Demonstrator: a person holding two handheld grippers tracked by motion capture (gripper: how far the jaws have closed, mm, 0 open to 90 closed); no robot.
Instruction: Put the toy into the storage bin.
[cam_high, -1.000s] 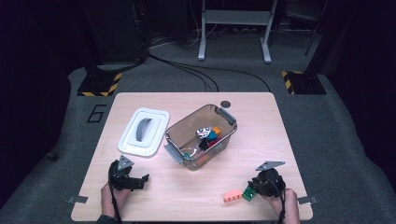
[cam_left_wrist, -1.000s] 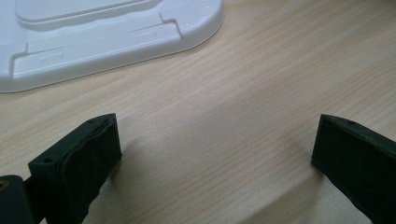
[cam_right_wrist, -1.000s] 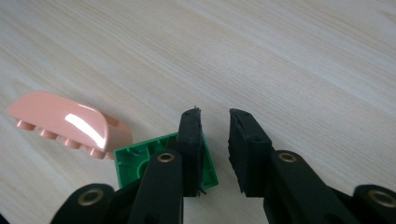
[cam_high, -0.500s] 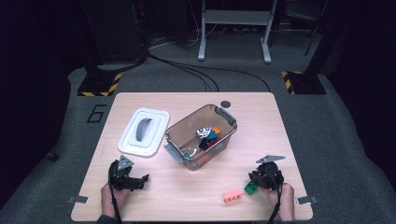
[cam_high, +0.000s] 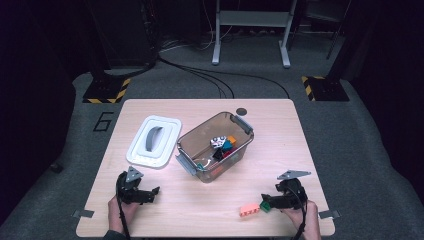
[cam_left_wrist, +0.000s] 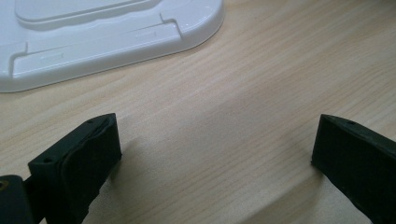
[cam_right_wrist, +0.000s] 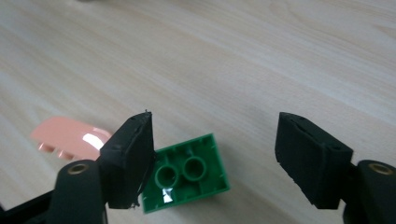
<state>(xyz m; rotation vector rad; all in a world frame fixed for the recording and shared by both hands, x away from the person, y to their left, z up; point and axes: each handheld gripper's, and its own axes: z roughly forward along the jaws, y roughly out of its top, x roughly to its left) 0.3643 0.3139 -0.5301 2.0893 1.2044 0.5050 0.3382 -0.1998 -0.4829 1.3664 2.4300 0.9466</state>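
Held low near the table's front right edge, my right gripper (cam_high: 270, 202) (cam_right_wrist: 215, 123) is open, and its jaws have just been opening. A green brick (cam_right_wrist: 187, 172) (cam_high: 264, 206) lies underside up on the wood between them. It sits close against the left jaw in the right gripper view and well clear of the other. A salmon-orange brick (cam_right_wrist: 70, 137) (cam_high: 248, 210) lies just beyond it. My left gripper (cam_high: 151, 193) (cam_left_wrist: 215, 126) rests near the front left, wide open over bare wood.
A clear plastic box (cam_high: 240, 150) holding several coloured bricks stands mid-table. Its white lid (cam_high: 154, 141) (cam_left_wrist: 107, 32) lies flat to the left, just ahead of my left gripper. A small dark disc (cam_high: 242, 111) sits near the far edge.
The right gripper's jaws now stand apart around the green brick, which rests on the table. Both hands have barely shifted; the left gripper is unchanged.
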